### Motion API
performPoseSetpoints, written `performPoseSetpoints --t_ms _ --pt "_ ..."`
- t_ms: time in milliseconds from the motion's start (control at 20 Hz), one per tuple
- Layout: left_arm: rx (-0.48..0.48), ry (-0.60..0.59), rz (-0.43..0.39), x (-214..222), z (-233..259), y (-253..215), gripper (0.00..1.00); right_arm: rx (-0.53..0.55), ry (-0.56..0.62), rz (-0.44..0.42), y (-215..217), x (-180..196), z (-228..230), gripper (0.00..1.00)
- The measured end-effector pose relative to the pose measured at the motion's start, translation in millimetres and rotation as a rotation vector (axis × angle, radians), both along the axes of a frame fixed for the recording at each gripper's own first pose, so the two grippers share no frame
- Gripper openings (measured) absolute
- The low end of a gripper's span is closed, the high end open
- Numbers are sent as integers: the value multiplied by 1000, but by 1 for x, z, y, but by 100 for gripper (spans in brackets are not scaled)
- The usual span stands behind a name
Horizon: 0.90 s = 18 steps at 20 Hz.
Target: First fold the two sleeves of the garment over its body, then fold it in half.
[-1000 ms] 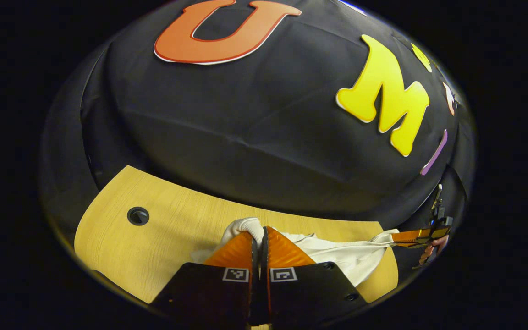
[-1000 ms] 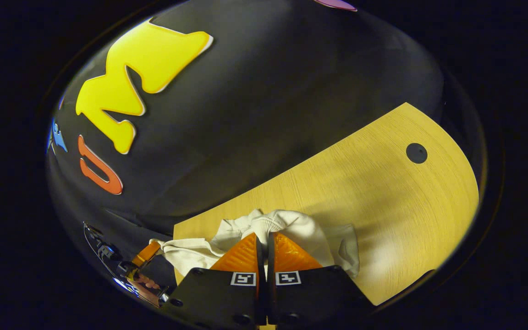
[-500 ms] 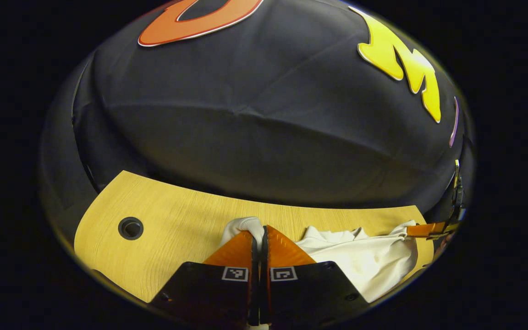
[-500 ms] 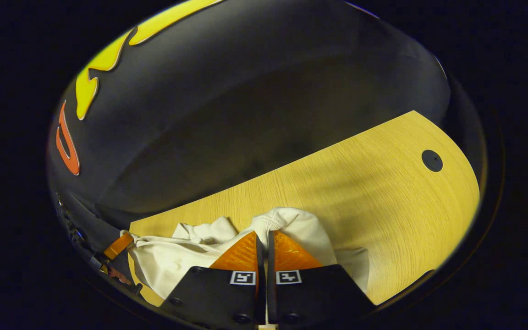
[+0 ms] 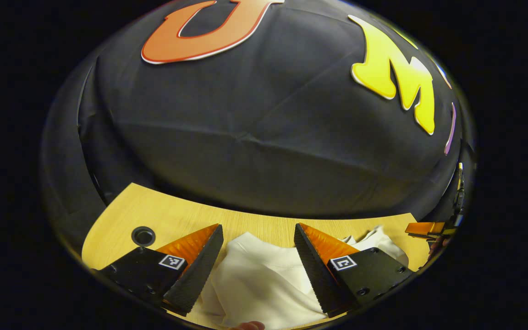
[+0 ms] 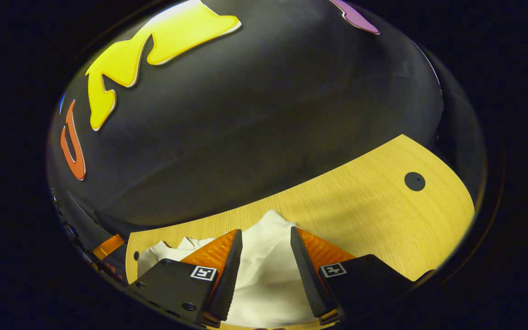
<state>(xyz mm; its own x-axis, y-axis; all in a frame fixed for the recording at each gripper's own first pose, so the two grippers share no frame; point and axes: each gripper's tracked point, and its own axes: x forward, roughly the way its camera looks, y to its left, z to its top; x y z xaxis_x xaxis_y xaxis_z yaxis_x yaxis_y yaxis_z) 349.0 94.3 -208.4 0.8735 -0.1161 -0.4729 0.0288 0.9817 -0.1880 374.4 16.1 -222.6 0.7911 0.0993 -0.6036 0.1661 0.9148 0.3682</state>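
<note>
The left gripper stood with its jaws spread wide, holding nothing. The right gripper likewise had its jaws parted, its fingers pointing forward.

The garment is white, plain cloth lying bunched on the light wooden table. In the left gripper view its surface spreads fairly smooth in the foreground, with a faint seam line curving across it, and a crumpled, rumpled part rises toward the far right edge. In the right gripper view it forms a soft peak pointing away, with wrinkled folds to the left.
</note>
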Motion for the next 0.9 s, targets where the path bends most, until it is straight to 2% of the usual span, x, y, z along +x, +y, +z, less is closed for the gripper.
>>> performPoseSetpoints --t_ms 100,150,200,450,500,550,650,800,900 --pt "51 -51 -4 -16 32 5 99 -68 -51 3 -10 -19 27 79" --pt "76 -87 -4 -24 51 6 99 -94 -80 8 -11 -29 45 72" --pt "86 -128 -9 -34 74 4 99 -127 -116 14 -13 -40 64 79" --pt "125 -316 -11 -98 193 -22 98 -300 -316 57 -7 -108 180 80" --pt "142 -353 -11 -114 217 -24 98 -328 -348 53 -4 -121 202 76" --pt "166 -388 -13 -132 240 -29 98 -342 -379 61 -1 -139 222 82" --pt "187 -442 -31 -163 275 -46 97 -356 -453 77 5 -170 258 83" --pt "148 -483 -42 -216 299 -62 97 -349 -563 96 10 -214 294 83" --pt "142 -491 -45 -246 298 -72 98 -355 -591 105 8 -249 299 80"
